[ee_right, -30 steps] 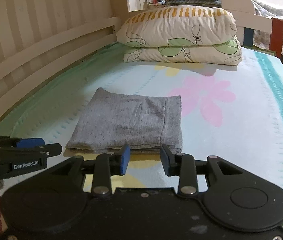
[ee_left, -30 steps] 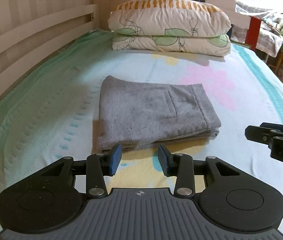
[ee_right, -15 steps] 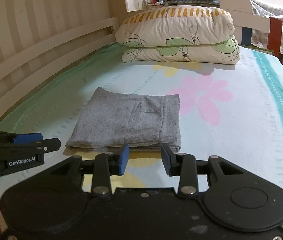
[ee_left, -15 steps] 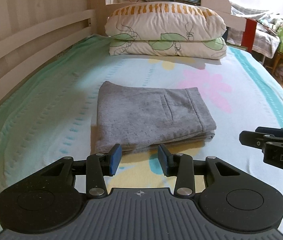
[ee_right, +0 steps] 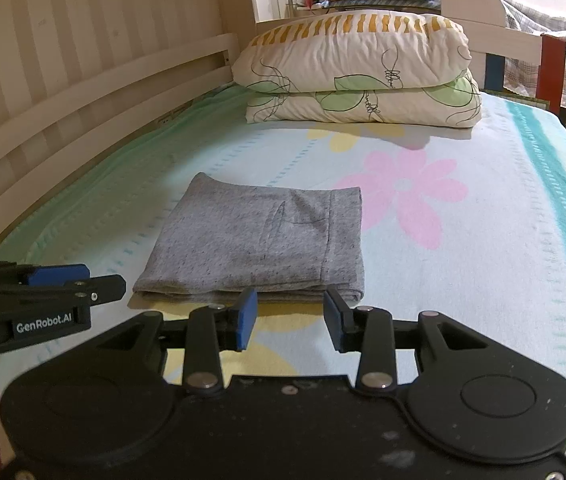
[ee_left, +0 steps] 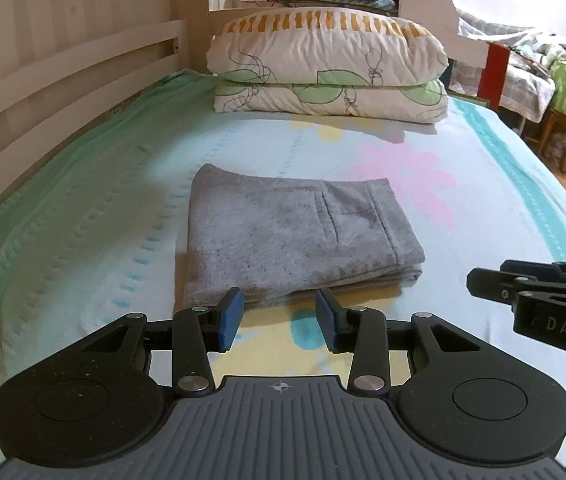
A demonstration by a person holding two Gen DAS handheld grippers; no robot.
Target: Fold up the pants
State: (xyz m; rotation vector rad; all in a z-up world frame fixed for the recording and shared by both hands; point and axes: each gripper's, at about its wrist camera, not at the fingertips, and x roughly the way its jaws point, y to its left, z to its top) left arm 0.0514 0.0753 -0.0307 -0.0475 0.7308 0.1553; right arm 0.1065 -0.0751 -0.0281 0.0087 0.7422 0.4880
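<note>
The grey pants (ee_left: 295, 236) are seen folded into a compact, layered rectangle, laid flat on the bed (ee_left: 83, 240) near the middle of the floral sheet. A back pocket seam is shown on the top layer, with the waistband turned toward 3 o'clock.

The left hand-held gripper (ee_left: 278, 316) is held just short of the near edge of the pants, at 6 o'clock from them. Its blue-padded fingers (ee_left: 230, 320) are spread apart, nothing is gripped between them, and the cloth is not touched.

The right hand-held gripper (ee_right: 289, 318) is likewise held released, its jaws parted and empty, just short of the folded edge at 6 o'clock. In the left wrist view it (ee_left: 531, 292) is seen side-on at 3 o'clock, apart from the pants.

Two stacked pillows (ee_left: 327, 68) with a leaf print are placed at 12 o'clock, well apart from the pants. A wooden slatted bed rail (ee_right: 83, 92) is seen along the 9 o'clock side.
</note>
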